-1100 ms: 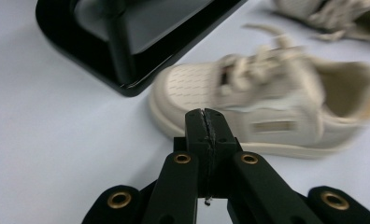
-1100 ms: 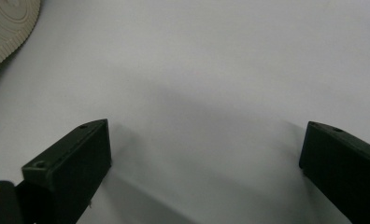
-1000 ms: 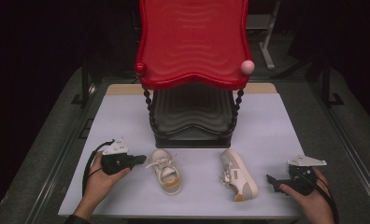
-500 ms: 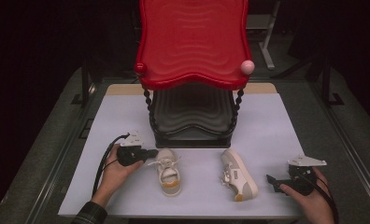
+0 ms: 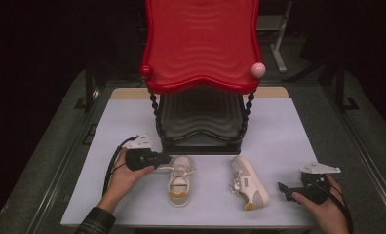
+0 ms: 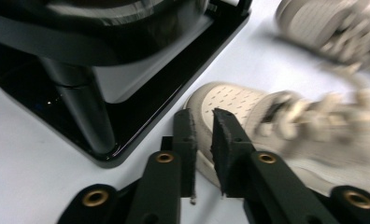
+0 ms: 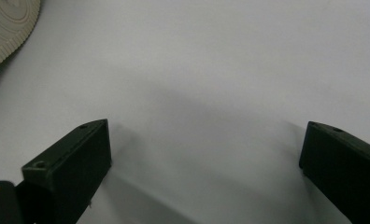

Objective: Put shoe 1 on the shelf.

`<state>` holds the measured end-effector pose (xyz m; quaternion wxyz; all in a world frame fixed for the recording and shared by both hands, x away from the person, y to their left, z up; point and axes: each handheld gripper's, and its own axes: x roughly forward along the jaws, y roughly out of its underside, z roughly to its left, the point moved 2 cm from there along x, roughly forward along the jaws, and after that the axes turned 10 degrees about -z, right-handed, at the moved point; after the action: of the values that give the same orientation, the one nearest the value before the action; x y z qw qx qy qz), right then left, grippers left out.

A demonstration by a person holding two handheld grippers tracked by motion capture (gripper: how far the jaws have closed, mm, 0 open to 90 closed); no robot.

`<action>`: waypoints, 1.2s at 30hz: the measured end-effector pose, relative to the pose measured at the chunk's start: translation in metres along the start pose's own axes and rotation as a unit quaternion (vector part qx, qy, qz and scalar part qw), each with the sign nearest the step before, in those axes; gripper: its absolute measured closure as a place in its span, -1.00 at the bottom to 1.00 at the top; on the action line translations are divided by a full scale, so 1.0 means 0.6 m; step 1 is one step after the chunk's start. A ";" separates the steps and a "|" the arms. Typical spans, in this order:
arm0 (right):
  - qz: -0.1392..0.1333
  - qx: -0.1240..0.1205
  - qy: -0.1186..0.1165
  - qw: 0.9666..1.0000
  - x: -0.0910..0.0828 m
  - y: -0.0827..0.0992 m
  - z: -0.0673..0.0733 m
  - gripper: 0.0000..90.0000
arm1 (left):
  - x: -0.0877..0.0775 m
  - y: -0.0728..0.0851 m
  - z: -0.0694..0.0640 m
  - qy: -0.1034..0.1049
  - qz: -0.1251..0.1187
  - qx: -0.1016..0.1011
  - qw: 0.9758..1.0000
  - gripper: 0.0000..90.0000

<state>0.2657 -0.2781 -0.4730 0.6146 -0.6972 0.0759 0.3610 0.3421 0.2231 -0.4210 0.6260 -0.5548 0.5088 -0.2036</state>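
Moved rightward, left hand-held gripper [image 5: 163,158] now nearly touches sneaker's [image 5: 179,179] toe.

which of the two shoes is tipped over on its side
The right shoe, nearer the right gripper, lies on its side. The left shoe, by the left gripper, stands upright, laces up.
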 end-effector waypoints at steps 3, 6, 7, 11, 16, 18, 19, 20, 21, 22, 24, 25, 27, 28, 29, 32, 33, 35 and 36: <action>0.000 0.000 0.000 1.000 0.000 0.000 0.000 -0.97 | -0.031 -0.007 -0.014 0.035 -0.016 -0.008 0.999 0.55; 0.000 0.000 0.000 1.000 0.000 0.000 0.000 -0.97 | -0.054 -0.013 -0.033 0.059 -0.024 -0.004 0.998 0.48; 0.000 0.000 0.000 1.000 0.000 0.000 0.000 -0.97 | -0.059 -0.015 -0.041 0.068 -0.026 -0.001 0.997 0.46; 0.000 0.000 0.000 1.000 0.000 0.000 0.000 -0.97 | -0.071 -0.018 -0.079 0.103 -0.027 0.015 0.994 0.40; 0.001 0.000 0.000 1.000 0.000 0.000 0.000 -0.97 | -0.056 -0.014 -0.117 0.139 -0.017 0.029 0.990 0.35; 0.000 0.000 0.000 1.000 0.000 0.000 0.000 -0.97 | -0.043 -0.011 -0.126 0.145 -0.012 0.033 0.989 0.33; 0.000 0.000 0.000 1.000 0.000 0.000 0.000 -0.97 | -0.037 -0.009 -0.128 0.147 -0.006 0.037 0.988 0.32; 0.000 0.000 0.000 1.000 0.000 0.000 0.000 -0.97 | -0.030 -0.006 -0.131 0.149 0.000 0.039 0.988 0.31; 0.000 0.000 0.000 1.000 0.000 0.000 0.000 -0.97 | -0.023 -0.003 -0.133 0.149 0.006 0.042 0.988 0.30; 0.000 0.000 0.000 1.000 0.000 0.000 0.000 -0.97 | -0.019 0.000 -0.133 0.149 0.010 0.045 0.988 0.30; 0.000 0.000 0.000 1.000 0.000 0.000 0.000 -0.97 | -0.010 0.005 -0.135 0.151 0.021 0.047 0.987 0.30; -0.001 0.000 0.000 1.000 0.000 0.000 0.000 -0.97 | -0.006 0.008 -0.136 0.152 0.024 0.049 0.987 0.30; -0.001 0.000 0.000 1.000 0.000 0.000 0.000 -0.97 | -0.001 0.012 -0.136 0.152 0.031 0.052 0.987 0.30; -0.001 0.000 0.000 1.000 0.000 0.000 0.000 -0.97 | 0.000 0.013 -0.136 0.152 0.034 0.054 0.986 0.31; -0.001 0.000 0.000 1.000 0.000 0.000 0.000 -0.97 | 0.002 0.014 -0.137 0.153 0.036 0.055 0.986 0.32; -0.001 0.000 0.000 1.000 0.000 0.000 0.000 -0.97 | 0.004 0.018 -0.138 0.156 0.041 0.060 0.985 0.45; -0.001 0.000 0.000 1.000 0.000 0.000 0.000 -0.97 | 0.004 0.018 -0.138 0.158 0.041 0.061 0.985 0.49; -0.001 0.000 0.000 1.000 0.000 0.000 0.000 -0.97 | 0.004 0.018 -0.139 0.159 0.041 0.061 0.985 0.54; -0.001 0.000 0.000 1.000 0.000 0.000 0.000 -0.97 | 0.004 0.017 -0.139 0.161 0.042 0.065 0.984 0.56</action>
<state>0.2655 -0.2782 -0.4731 0.6148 -0.6975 0.0753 0.3603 0.2681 0.1833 -0.4203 0.5787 -0.4508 0.6115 -0.2965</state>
